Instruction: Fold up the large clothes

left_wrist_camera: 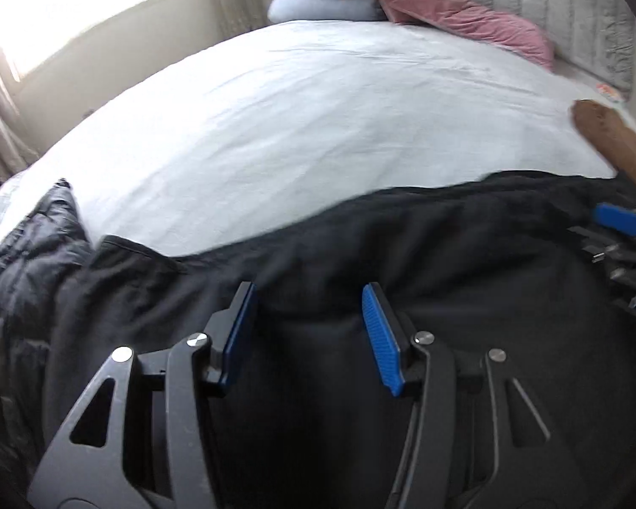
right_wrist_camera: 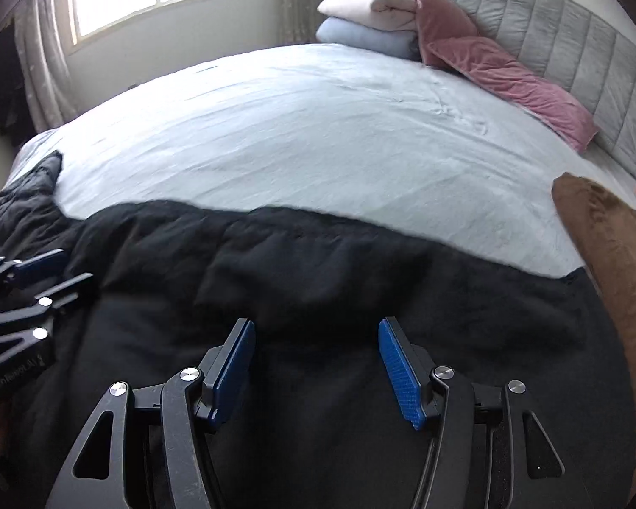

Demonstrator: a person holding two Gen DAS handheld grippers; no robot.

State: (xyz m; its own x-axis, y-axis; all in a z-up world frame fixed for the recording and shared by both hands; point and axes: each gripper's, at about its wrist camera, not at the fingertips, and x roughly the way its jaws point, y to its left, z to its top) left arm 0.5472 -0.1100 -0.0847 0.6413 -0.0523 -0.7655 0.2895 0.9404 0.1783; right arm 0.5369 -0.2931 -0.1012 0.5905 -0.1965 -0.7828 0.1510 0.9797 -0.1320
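At the left edge of the white-sheeted bed (right_wrist_camera: 318, 127) lies a crumpled black quilted puffer jacket (left_wrist_camera: 17, 263), and beside it a large black soft-fabric garment (left_wrist_camera: 318, 246) spreads flat across the near side. The left gripper (left_wrist_camera: 309, 331) hovers over it, blue-padded fingers (left_wrist_camera: 381, 339) about half apart, nothing between them, cloth under and ahead of the tips. Right gripper (right_wrist_camera: 316, 364) likewise: half open, empty, above the same garment, a brown plush cushion (right_wrist_camera: 606, 246) at far right.

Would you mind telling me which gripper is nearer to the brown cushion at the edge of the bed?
Right. The right gripper hovers open over the black garment with the brown cushion close beside it; the left gripper sits beyond it, farther away.
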